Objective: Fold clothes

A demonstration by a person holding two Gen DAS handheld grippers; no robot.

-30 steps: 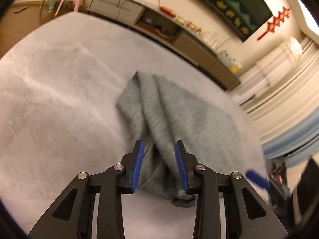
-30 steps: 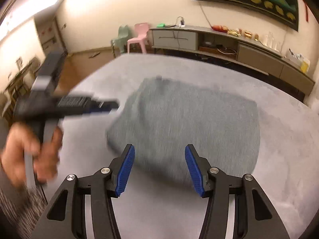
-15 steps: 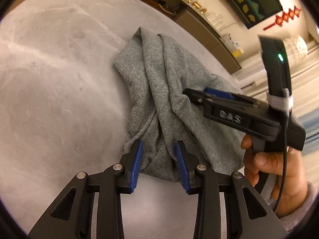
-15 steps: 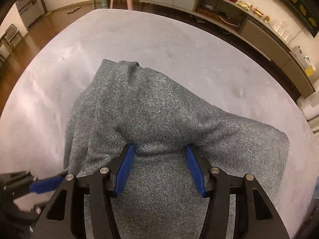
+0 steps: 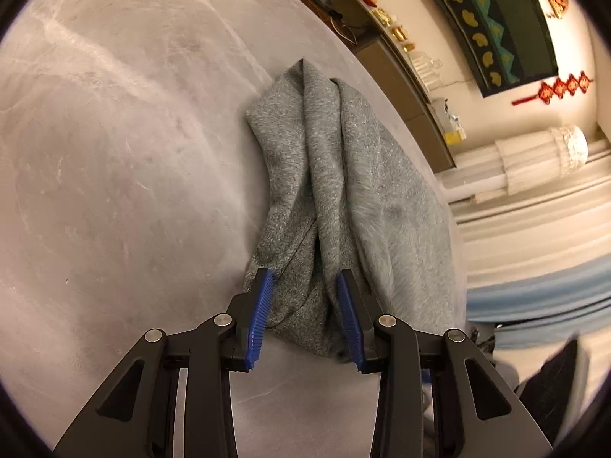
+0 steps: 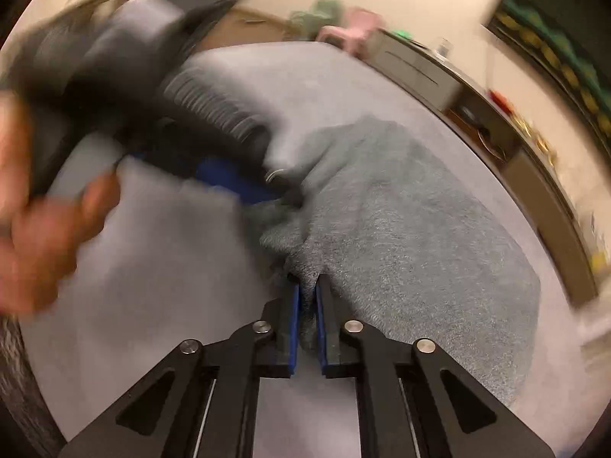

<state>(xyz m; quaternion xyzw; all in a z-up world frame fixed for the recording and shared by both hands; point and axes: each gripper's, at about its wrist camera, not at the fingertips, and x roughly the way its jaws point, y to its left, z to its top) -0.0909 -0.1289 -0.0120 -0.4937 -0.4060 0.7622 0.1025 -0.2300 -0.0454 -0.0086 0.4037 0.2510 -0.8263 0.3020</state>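
On my left, my left gripper [image 5: 305, 305] points down at the near end of the grey garment [image 5: 343, 191], which lies bunched in long folds on the pale grey table [image 5: 114, 152]. Its blue pads [image 5: 261, 316] stand partly apart with a thick fold of cloth between them; the cloth touches both pads, but I cannot tell whether they press it or only flank it. From this view the garment runs away from me toward the far right edge of the table, narrowing to a peak at its far end. Beyond that edge a long low cabinet [image 5: 401, 76] stands against the wall, with a dark wall hanging [image 5: 496, 26] above it.

In the right wrist view (badly blurred by motion) my left hand [image 6: 46, 229] shows at the left, wrapped round the left gripper's handle, and the gripper's blue tip meets the garment's [image 6: 420, 229] left edge. My right gripper [image 6: 307, 286] is at the near edge of the garment, its jaws closing and now almost together, with a thin pinch of grey cloth caught between the pads. The rest of the garment spreads to the right and far side, flat on the table [image 6: 172, 267]. A pink chair [image 6: 355, 30] stands past the table's far edge.
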